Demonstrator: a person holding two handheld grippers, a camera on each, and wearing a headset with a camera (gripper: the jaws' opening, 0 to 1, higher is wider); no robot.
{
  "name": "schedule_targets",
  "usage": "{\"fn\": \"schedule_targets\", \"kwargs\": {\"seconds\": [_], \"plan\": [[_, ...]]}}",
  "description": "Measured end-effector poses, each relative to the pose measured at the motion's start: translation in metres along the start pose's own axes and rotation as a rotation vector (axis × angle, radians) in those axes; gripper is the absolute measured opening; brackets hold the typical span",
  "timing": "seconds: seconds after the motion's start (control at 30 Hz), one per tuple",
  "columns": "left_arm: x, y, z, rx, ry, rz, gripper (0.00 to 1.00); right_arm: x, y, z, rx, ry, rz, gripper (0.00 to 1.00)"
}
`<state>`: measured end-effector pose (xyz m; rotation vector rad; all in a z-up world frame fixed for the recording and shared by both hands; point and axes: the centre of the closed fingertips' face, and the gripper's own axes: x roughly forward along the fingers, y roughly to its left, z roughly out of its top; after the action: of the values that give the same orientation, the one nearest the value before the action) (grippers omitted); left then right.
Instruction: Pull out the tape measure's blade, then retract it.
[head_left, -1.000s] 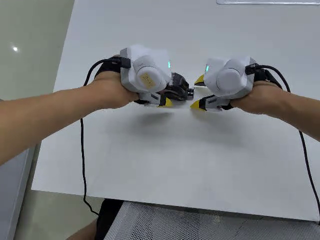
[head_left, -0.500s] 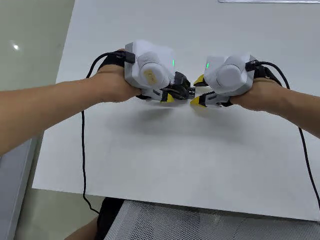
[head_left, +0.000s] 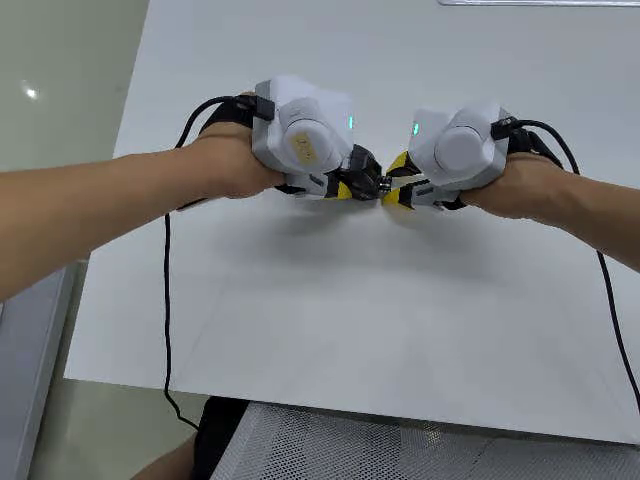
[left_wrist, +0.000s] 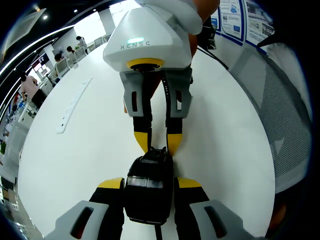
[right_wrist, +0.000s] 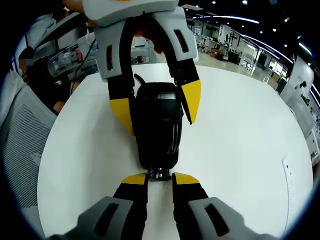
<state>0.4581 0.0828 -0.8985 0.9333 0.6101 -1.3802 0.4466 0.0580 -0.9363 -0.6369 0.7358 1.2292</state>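
Heads up, from the head view the tape measure (head_left: 365, 182) is mostly buried. It's a small black lump wedged between the two gripper noses, held just above the white table (head_left: 350, 330), and you can't make out its shape or its front end from there. One of the left gripper's (head_left: 350, 184) yellow tips is hidden behind the case too, and both hands cover the gripper handles.

The left gripper has the black case squeezed between its jaws, one on each side of the body. The right gripper (head_left: 400, 178) comes in from the right, nose to nose with it, so the tape sits right in the middle between them.

The gripper views are way more useful. In the right gripper view the case (right_wrist: 157, 125) runs straight away from the camera. The little metal end hook (right_wrist: 160, 174) sits tight against the case's near end, right between that gripper's own yellow tips. The jaws look pinched onto the hook, nearly shut.

The left gripper view shows the reverse. The case (left_wrist: 150, 192) fills the gap between its own jaws at the bottom, and its lower end is cut off by the frame. The right gripper's tips flank the far end, but the hook itself is too small to pick out there.

A black cable (head_left: 165, 300) hangs off the left hand and drops over the near table edge.
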Motion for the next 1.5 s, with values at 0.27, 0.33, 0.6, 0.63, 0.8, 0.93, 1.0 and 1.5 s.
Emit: {"fn": "schedule_targets", "kwargs": {"seconds": [0.27, 0.33, 0.6, 0.63, 0.8, 0.93, 1.0, 1.5], "plan": [[0.0012, 0.0009, 0.0013, 0.0, 0.005, -0.015, 0.34, 0.0007, 0.0005, 0.0011, 0.002, -0.007, 0.01, 0.16], [0.0013, 0.0009, 0.0011, 0.001, 0.007, -0.017, 0.34, 0.0007, 0.0005, 0.0012, -0.002, -0.007, 0.012, 0.16], [0.0016, 0.0009, 0.0014, 0.011, -0.004, -0.022, 0.34, 0.0009, 0.0005, 0.0013, -0.013, -0.014, 0.022, 0.16], [0.0018, 0.001, 0.0015, 0.009, -0.005, -0.022, 0.34, 0.001, 0.0003, 0.0013, -0.015, -0.015, 0.024, 0.16], [0.0017, 0.0009, 0.0016, 0.012, -0.005, -0.02, 0.33, 0.0009, 0.0002, 0.0014, -0.02, -0.018, 0.028, 0.15], [0.0017, 0.0008, 0.0016, 0.012, -0.004, -0.019, 0.33, 0.0009, 0.0002, 0.0014, -0.024, -0.018, 0.029, 0.14], [0.0016, 0.0007, 0.0014, 0.01, 0.001, -0.02, 0.33, 0.0008, 0.0004, 0.0016, -0.041, -0.021, 0.027, 0.13], [0.0008, -0.0001, 0.0004, 0.014, 0.006, -0.029, 0.32, -0.0001, -0.0004, -0.0008, -0.065, -0.014, 0.033, 0.12]]}}
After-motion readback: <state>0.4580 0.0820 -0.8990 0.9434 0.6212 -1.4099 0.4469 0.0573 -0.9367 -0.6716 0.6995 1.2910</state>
